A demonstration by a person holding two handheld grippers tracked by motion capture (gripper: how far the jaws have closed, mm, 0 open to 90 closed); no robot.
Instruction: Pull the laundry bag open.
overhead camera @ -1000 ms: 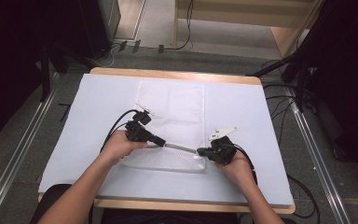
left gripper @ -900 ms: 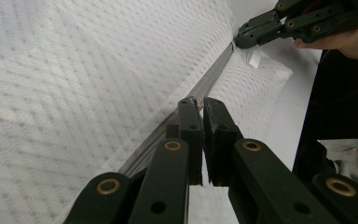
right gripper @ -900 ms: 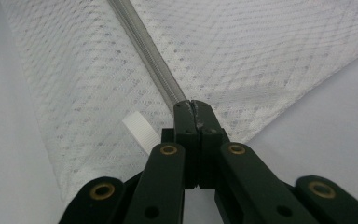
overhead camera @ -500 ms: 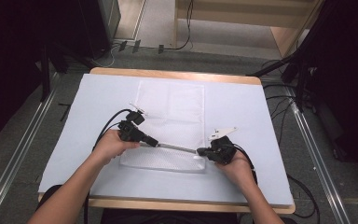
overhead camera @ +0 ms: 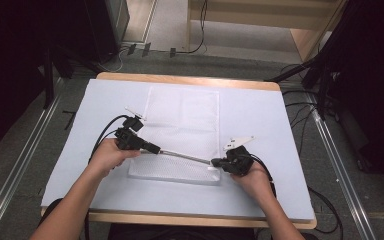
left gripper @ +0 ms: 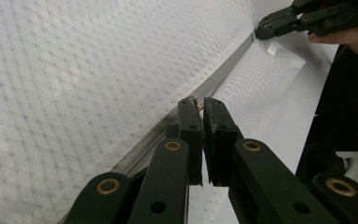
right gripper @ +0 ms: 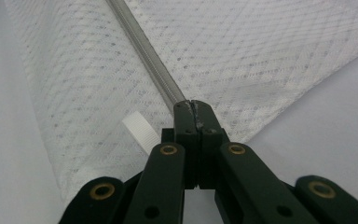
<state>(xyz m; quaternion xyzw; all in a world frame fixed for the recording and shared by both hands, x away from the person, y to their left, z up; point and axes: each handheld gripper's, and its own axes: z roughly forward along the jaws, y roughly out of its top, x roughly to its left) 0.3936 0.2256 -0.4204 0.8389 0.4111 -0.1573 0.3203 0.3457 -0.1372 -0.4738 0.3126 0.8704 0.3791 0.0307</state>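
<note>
On the tabletop [overhead camera: 260, 107], left of centre, the left hand-held gripper [overhead camera: 156, 149] pinches the zipper slider on the grey zipper [overhead camera: 185, 157] of a white quilted mesh fabric bag [overhead camera: 185, 120] lying mid-table. At the zipper's right end, the right hand-held gripper [overhead camera: 215, 162] is clamped on the bag's edge.

Left gripper [overhead camera: 152, 148], clamped on zipper pull, sits farther left along zipper [overhead camera: 185, 157] than before. Exposed zipper between grippers now longer. Left forearm angle shifts left with it.
</note>
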